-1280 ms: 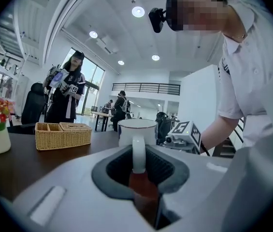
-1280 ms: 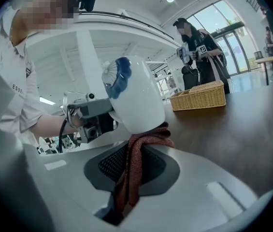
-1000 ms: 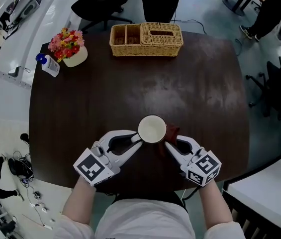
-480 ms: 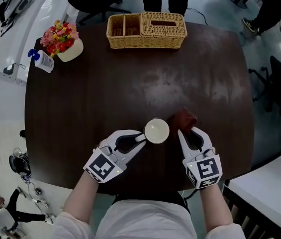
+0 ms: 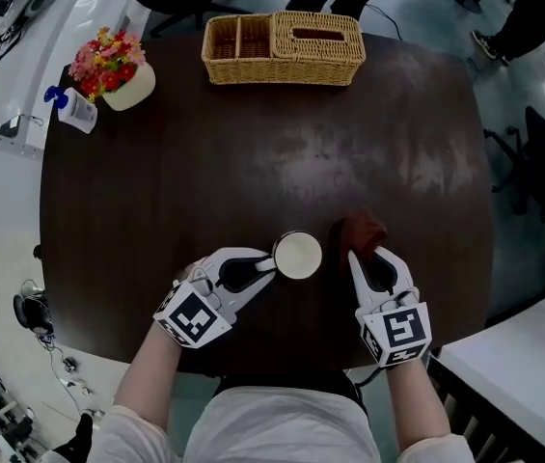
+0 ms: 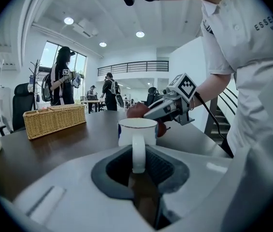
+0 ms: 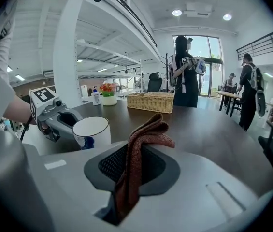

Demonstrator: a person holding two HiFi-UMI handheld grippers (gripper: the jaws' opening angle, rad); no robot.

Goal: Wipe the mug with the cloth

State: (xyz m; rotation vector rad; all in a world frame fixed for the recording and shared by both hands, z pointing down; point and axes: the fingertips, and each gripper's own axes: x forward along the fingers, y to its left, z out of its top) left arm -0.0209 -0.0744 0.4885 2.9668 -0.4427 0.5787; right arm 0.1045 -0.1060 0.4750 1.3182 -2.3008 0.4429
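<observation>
A white mug (image 5: pixel 297 255) stands upright on the dark table (image 5: pixel 253 162), near its front edge. My left gripper (image 5: pixel 269 264) is shut on the mug's handle (image 6: pixel 137 152), which shows pinched between the jaws in the left gripper view. A reddish-brown cloth (image 5: pixel 362 230) hangs bunched from my right gripper (image 5: pixel 362 252), which is shut on it. The cloth (image 7: pixel 139 151) sits to the right of the mug (image 7: pixel 92 131), a small gap apart from it. In the left gripper view the cloth (image 6: pixel 137 110) peeks out behind the mug (image 6: pixel 137 131).
A wicker basket (image 5: pixel 284 48) stands at the table's far edge. A flower pot (image 5: pixel 115 71) and a small bottle (image 5: pixel 72 111) sit at the far left corner. Office chairs (image 5: pixel 540 152) stand to the right, and people stand beyond the table.
The right gripper has drawn the cloth away from the mug's side to the right. The left gripper still holds the mug, which has barely shifted.
</observation>
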